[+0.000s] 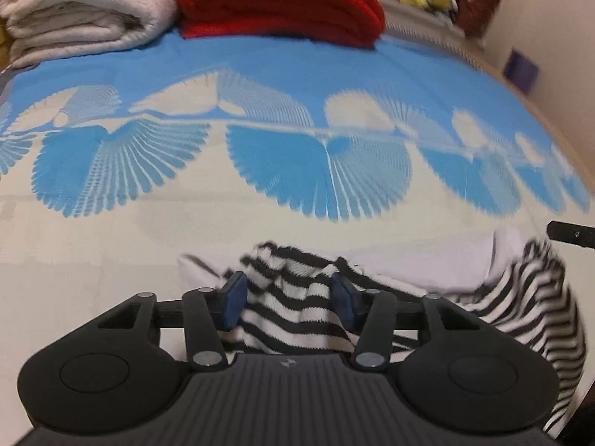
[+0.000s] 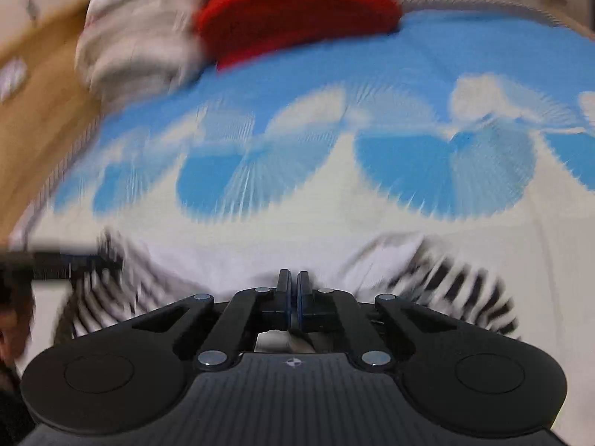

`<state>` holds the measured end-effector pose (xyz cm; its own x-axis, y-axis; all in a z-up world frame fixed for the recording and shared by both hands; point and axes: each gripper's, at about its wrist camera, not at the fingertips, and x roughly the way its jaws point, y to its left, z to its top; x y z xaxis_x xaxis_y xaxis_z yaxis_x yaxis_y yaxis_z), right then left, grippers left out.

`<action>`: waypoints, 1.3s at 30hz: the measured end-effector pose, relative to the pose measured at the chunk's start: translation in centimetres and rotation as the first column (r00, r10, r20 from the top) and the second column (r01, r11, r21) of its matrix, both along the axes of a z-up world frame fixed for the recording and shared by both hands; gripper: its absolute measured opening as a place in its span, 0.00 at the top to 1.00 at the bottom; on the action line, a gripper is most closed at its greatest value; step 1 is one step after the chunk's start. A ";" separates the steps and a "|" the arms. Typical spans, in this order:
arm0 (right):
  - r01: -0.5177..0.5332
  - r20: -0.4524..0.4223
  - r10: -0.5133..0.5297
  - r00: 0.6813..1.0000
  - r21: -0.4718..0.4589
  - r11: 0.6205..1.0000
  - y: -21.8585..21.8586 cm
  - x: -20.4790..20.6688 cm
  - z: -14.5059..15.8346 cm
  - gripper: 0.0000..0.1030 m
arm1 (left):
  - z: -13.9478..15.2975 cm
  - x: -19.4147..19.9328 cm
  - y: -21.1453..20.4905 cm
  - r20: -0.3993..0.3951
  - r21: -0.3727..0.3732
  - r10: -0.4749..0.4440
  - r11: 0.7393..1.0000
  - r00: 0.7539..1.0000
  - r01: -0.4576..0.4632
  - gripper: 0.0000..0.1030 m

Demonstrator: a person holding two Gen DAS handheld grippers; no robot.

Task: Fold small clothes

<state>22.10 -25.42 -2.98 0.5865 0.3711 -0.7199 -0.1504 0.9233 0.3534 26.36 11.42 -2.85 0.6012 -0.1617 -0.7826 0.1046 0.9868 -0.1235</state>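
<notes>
Left hand-held gripper (image 1: 289, 299) spread around striped garment (image 1: 297, 319); right hand-held gripper (image 2: 293, 290) pressed together, seemingly pinching it; blurred.

Soft even indoor light, no glare; right wrist view is badly motion-smeared, left sharper, fisheye-bent edges.

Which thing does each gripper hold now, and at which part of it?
The left gripper is open around a bunched edge of the striped garment, not clamped. The right gripper is shut on that garment's white part; blur hides the exact spot.
</notes>
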 end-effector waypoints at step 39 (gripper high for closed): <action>-0.230 -0.148 0.193 0.970 -0.304 0.924 0.5 -0.7 -2.8 0.86 | -1.9 2.2 -4.0 -0.022 0.063 -0.182 0.981 0.983 0.183 0.96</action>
<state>21.44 -24.90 -5.80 0.4268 0.2190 -0.8774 -0.3309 0.9408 0.0738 28.56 7.41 -4.72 0.5538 -0.2163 -0.8040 0.2824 0.9572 -0.0630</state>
